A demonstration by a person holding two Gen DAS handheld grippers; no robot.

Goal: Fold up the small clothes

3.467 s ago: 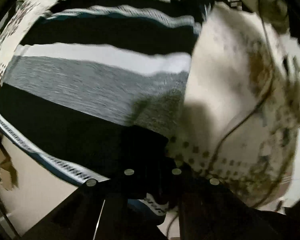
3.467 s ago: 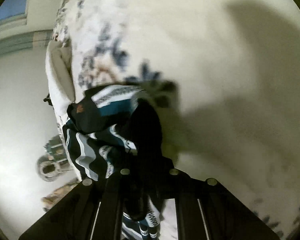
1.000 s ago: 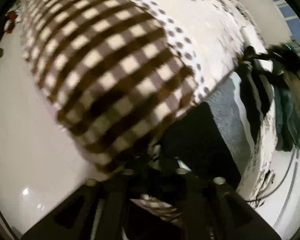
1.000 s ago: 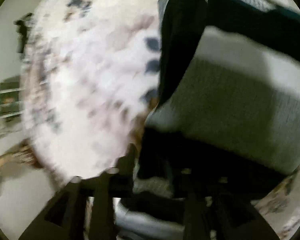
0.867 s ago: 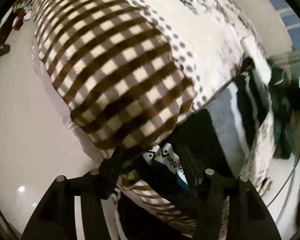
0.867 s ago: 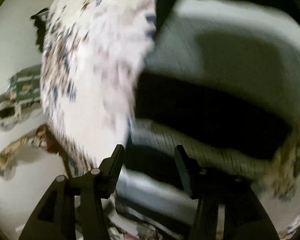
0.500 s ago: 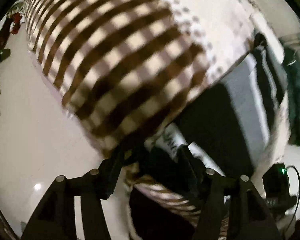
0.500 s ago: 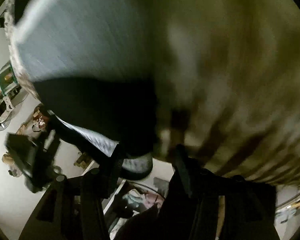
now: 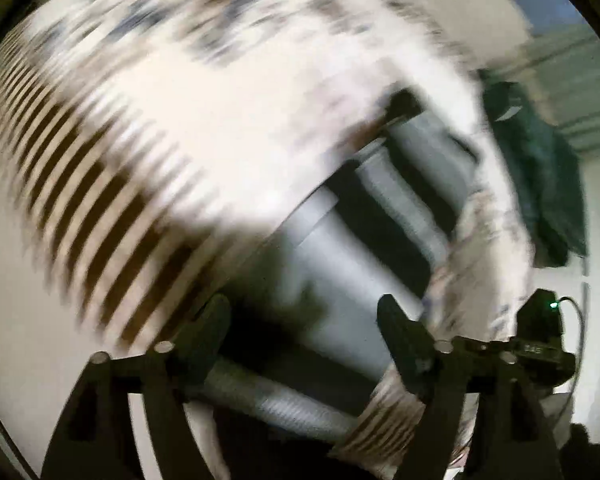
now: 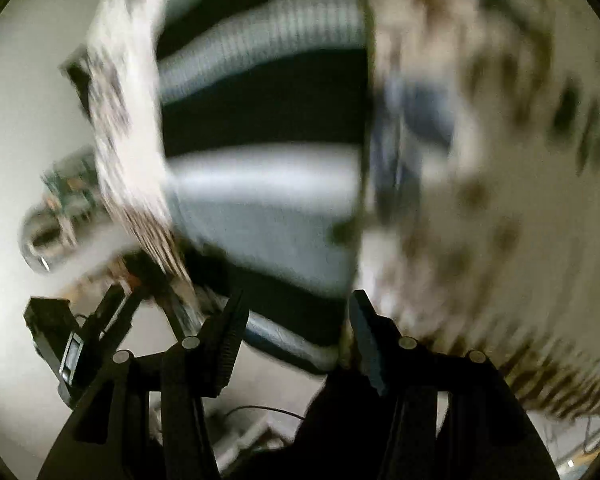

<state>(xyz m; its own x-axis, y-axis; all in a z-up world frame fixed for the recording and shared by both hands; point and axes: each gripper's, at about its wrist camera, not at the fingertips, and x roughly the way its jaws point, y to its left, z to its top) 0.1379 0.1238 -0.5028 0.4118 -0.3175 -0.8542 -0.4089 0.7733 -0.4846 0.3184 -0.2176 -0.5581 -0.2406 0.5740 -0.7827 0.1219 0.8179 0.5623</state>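
Observation:
A striped garment [image 9: 364, 232] in black, grey and white bands lies spread on a pale patterned bed cover [image 9: 204, 120]. It also shows in the right wrist view [image 10: 268, 152], with the cover [image 10: 500, 160] beside it. My left gripper [image 9: 304, 316] is open and empty above the garment's near edge. My right gripper [image 10: 296, 312] is open and empty just above the garment's black lower band. Both views are blurred by motion.
The cover has a brown checked border [image 9: 100, 216]. A dark green cloth [image 9: 540, 168] lies beyond the bed. The other gripper shows at the right edge of the left wrist view [image 9: 540, 336] and at the lower left of the right wrist view [image 10: 72, 344]. Pale floor [image 10: 28, 120] lies beside the bed.
Both grippers were shut on the garment, then let go and opened. The garment now lies spread flat on the bed, and both grippers have drawn back from it.

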